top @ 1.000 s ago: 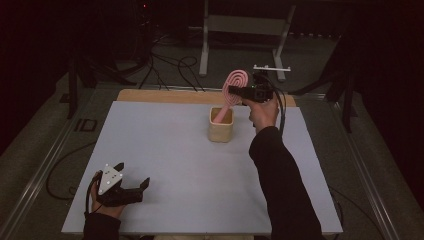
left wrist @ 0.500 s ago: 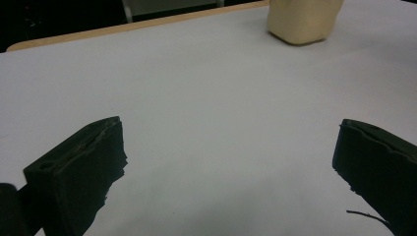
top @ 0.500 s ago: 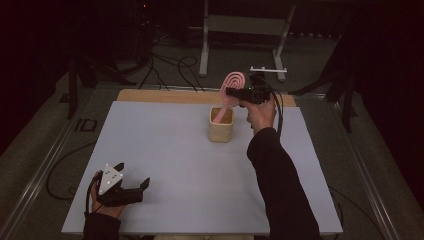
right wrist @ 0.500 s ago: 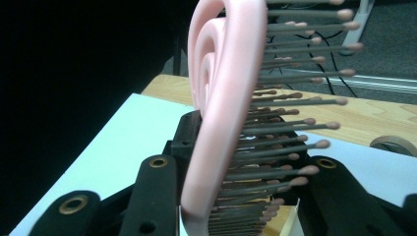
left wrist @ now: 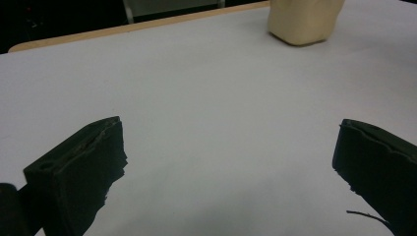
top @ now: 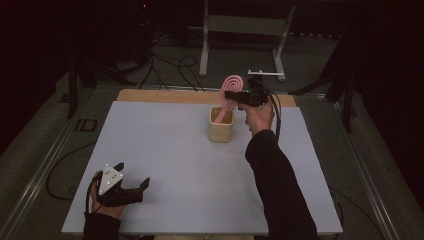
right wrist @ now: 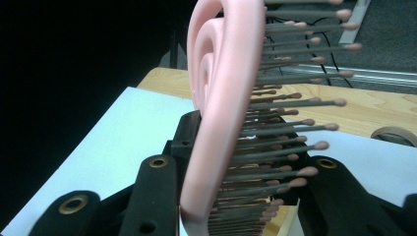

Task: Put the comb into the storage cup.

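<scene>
A pink hairbrush (top: 232, 85) with a spiral-shaped head stands tilted, its handle down inside a beige cup (top: 221, 131) at the back middle of the table. My right gripper (top: 229, 94) is shut on the brush head from the right. In the right gripper view the jaws of the right gripper (right wrist: 241, 164) sit either side of the hairbrush (right wrist: 221, 98), one on its pink back and one at the bristle tips. My left gripper (top: 133, 173) rests open near the table's front left corner. In the left gripper view the left gripper (left wrist: 231, 142) holds nothing, with the cup (left wrist: 302, 22) far ahead.
The white table top (top: 165, 150) has a wooden strip (top: 165, 95) along its far edge. A roll of tape (right wrist: 393, 135) lies on that strip. Beyond the table a metal stand (top: 240, 25) and cables (top: 165, 65) sit on the dark floor.
My right gripper has shifted slightly left and down with the brush head, which leans a little lower over the cup. The left gripper has not moved.
</scene>
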Demonstrator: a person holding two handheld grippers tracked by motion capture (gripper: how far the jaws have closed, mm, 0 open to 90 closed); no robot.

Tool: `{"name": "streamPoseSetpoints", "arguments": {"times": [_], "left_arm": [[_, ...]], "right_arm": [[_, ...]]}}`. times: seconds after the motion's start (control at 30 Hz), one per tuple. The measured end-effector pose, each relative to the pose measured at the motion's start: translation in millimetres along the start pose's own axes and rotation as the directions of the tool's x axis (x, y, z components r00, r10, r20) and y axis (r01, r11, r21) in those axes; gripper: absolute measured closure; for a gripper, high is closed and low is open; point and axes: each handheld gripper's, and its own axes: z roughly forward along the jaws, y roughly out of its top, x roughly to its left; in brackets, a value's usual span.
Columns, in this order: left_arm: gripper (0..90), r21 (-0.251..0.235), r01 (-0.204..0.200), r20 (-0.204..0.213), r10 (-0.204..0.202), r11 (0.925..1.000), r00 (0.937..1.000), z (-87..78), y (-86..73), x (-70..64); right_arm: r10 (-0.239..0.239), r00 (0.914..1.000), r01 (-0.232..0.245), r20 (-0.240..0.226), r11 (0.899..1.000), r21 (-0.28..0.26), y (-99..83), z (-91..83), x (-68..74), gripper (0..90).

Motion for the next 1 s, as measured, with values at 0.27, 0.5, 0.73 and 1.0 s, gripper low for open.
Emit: {"name": "streamPoseSetpoints", "arguments": {"times": [0.27,0.5,0.73,1.0], "left_arm": [[0.3,-0.002,0.002,-0.001,-0.002,1.0000,1.0000,0.1,-0.1,0.2],[0.3,0.001,0.001,0.000,-0.001,1.0000,1.0000,0.1,-0.1,0.1],[0.3,0.003,-0.001,0.000,0.001,1.0000,1.0000,0.3,-0.1,0.0],[0.3,0.006,-0.005,0.003,0.005,1.0000,1.0000,0.6,-0.1,-0.2]], "right_arm": [[-0.008,1.0000,0.008,0.005,1.000,0.008,-2.1,3.9,0.9,63.5],[-0.008,0.9999,0.008,0.008,1.000,0.015,-4.7,6.9,1.5,63.4],[-0.007,0.9999,0.007,0.008,1.000,0.023,-7.3,10.4,1.0,63.3],[-0.015,0.9998,0.015,0.011,0.999,0.030,-8.6,13.0,2.3,63.2]]}}
